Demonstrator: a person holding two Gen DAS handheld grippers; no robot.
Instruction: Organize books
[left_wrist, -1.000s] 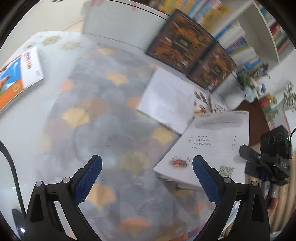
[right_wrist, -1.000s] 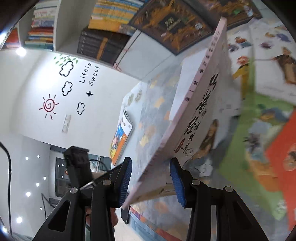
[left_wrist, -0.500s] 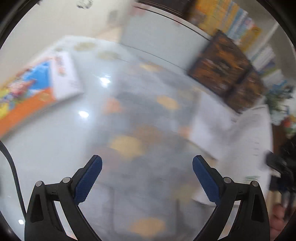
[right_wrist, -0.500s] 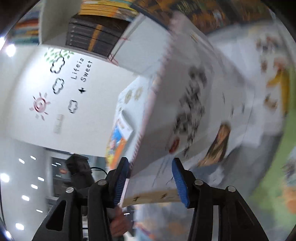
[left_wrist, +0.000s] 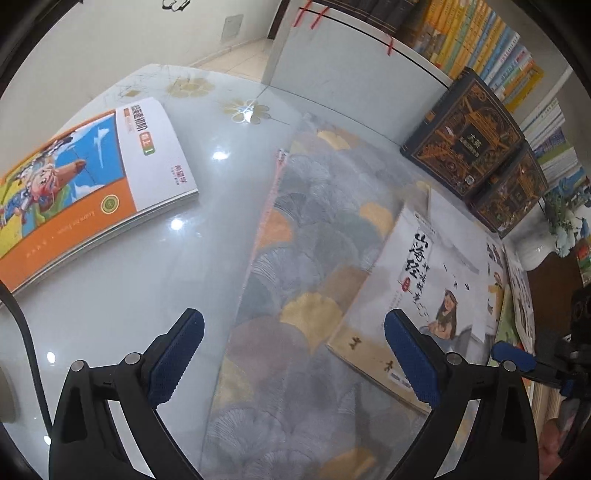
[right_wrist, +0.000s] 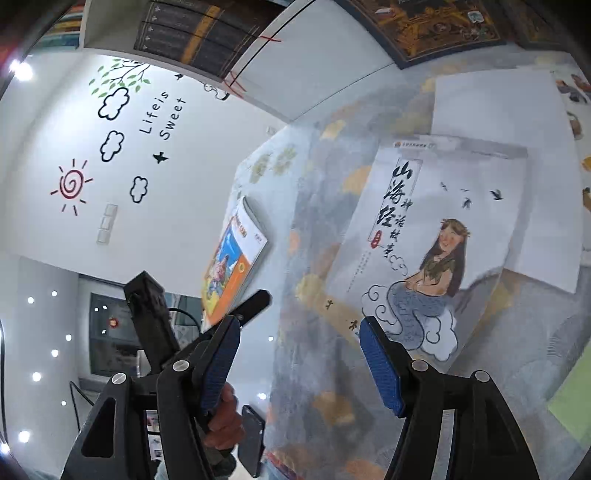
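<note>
The glass-topped table (left_wrist: 122, 295) carries a grey mat (left_wrist: 317, 236) printed with fan-shaped leaves, and behind it a bookshelf (left_wrist: 491, 48) packed with upright spines. Two dark, ornate boxed volumes (left_wrist: 465, 140) lean against the shelf's white base.

On the mat lies the pale storybook (right_wrist: 436, 236) with a long-haired figure on its cover, closed and face up, resting partly on white pages of another open book (right_wrist: 517, 118). Off the mat, on bare glass at the far corner, lies an orange-and-blue workbook (left_wrist: 85, 192), also closed and flat.

The step in hand looks like the end of closing and laying down the storybook. The right gripper (right_wrist: 299, 365) has just been opening its jaws; they now stand apart with nothing between them, and the book's near edge lies just beyond the fingertips, not touched. The left gripper (left_wrist: 295, 350) is spread wide and empty above the mat, with the storybook's near corner close by its right finger (left_wrist: 410, 358) and the workbook well apart on its other side.

The next move probably calls for gathering the loose books into one pile or onto the shelf: sliding a finger under a thin cover edge that lies flat on soft cloth, likely with the other gripper steadying the book.
</note>
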